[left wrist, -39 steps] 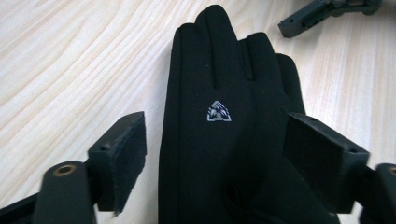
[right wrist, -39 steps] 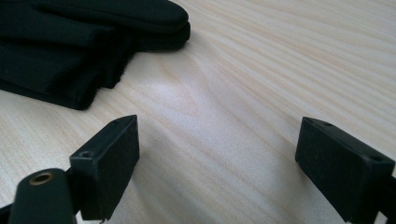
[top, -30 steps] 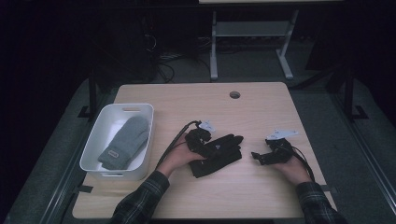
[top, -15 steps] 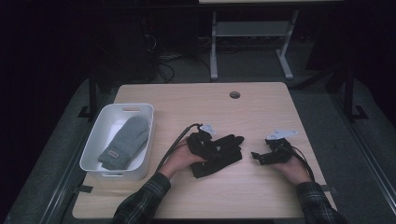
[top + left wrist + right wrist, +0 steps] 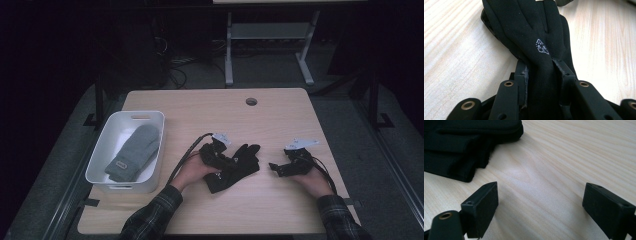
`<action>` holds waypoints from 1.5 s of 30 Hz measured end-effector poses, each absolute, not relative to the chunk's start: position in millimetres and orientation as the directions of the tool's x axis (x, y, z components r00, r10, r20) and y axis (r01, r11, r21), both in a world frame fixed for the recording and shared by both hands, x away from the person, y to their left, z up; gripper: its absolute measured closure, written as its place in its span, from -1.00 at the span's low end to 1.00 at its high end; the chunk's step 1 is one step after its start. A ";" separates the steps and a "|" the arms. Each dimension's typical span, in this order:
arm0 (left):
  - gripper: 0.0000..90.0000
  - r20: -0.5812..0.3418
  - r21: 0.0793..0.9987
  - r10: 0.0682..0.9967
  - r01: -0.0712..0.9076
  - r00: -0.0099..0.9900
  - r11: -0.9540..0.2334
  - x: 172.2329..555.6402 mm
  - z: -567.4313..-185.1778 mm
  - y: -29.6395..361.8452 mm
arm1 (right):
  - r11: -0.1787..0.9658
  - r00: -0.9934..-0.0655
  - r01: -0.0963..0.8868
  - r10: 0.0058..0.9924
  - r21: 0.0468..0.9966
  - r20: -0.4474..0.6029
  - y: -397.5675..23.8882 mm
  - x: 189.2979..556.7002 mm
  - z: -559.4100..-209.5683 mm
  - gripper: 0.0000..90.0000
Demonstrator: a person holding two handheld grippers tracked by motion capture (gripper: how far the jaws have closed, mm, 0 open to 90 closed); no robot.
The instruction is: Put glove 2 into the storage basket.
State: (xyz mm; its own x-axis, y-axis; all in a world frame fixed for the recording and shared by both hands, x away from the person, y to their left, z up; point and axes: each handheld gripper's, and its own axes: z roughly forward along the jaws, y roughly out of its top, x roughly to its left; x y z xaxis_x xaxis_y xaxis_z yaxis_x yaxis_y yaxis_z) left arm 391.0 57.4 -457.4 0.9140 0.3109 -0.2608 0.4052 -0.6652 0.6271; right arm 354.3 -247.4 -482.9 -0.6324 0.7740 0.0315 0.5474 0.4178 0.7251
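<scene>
On the wooden table (image 5: 280,120), near its middle, lies the black glove (image 5: 234,167), and the left gripper (image 5: 539,71) has just been closing its jaws on the glove's cuff end, so that the cloth is now pinched between both pads. To the right of the glove, a little apart from its fingers, the right gripper (image 5: 540,202) rests low over bare wood with its jaws wide open and nothing between them. At the left edge of the table stands a white bin (image 5: 102,150) with a grey mitten (image 5: 134,151) lying inside it.

No readable text is found; a small white emblem (illegible) is printed on the black glove (image 5: 534,32).
</scene>
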 end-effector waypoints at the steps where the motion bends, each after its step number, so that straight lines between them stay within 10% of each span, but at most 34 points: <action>1: 0.52 -0.256 0.626 0.313 0.403 0.915 -0.667 390.3 -455.6 56.6 | 0.418 -0.632 0.547 0.774 0.725 0.031 -247.4 354.2 -482.9 -0.71; 45: 0.53 -0.146 0.673 0.528 0.475 0.837 -0.567 381.9 -328.2 160.3 | 0.410 -0.625 0.558 0.780 0.722 0.039 -246.2 353.8 -482.7 -0.71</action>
